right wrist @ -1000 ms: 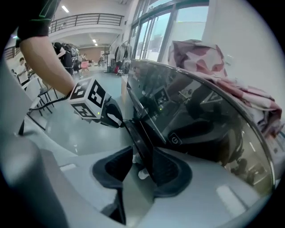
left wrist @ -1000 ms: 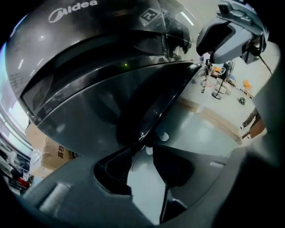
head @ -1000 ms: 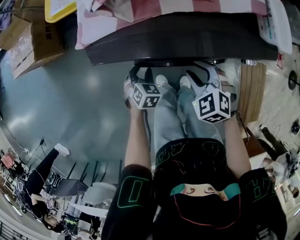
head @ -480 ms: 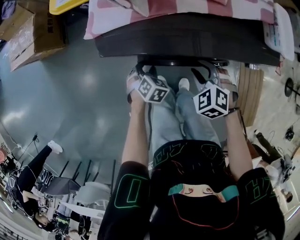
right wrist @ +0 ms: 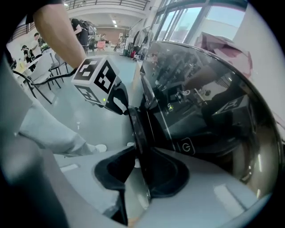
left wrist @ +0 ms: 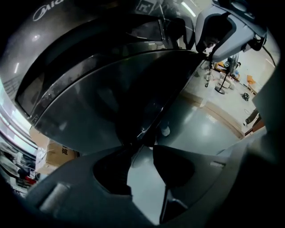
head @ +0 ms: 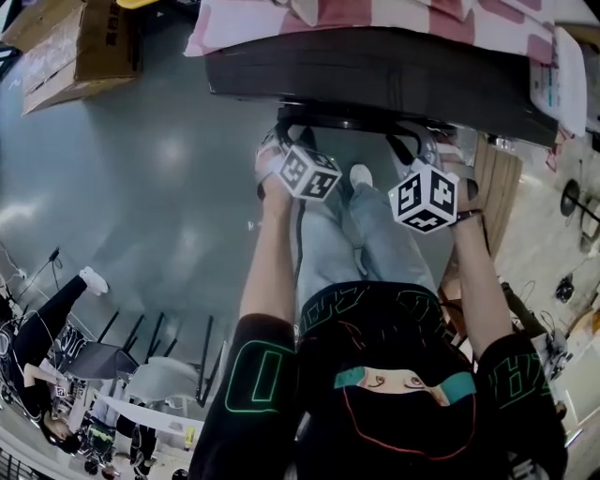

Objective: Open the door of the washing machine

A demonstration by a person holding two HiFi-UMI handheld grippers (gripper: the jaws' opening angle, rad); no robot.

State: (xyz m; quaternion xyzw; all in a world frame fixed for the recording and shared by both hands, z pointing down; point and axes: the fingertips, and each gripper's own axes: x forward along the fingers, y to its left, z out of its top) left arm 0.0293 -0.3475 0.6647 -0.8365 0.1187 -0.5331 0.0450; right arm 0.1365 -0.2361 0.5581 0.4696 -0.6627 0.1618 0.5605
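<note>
The dark washing machine (head: 375,70) stands in front of me, its round glass door (right wrist: 200,116) swung out toward my legs. The door's black rim (head: 347,120) curves between my two hands. My left gripper (head: 281,142) sits at the rim's left end. In the left gripper view the door's edge (left wrist: 147,120) runs into its fingertips, which pinch it. My right gripper (right wrist: 140,167) is at the right end and its jaws are closing. The rim (right wrist: 137,129) passes between its dark pads (right wrist: 167,176), which lie against both sides.
A pink-and-white checked cloth (head: 281,14) lies on top of the machine. A cardboard box (head: 80,47) stands on the grey floor at far left and a wooden board (head: 492,187) leans at right. Chairs (head: 141,366) and people are behind me. My shoe (head: 360,173) is under the door.
Both hands have stayed at the door's rim. The right gripper's marker cube has rolled a little. My head has tipped, so the machine sits lower in the head view.
</note>
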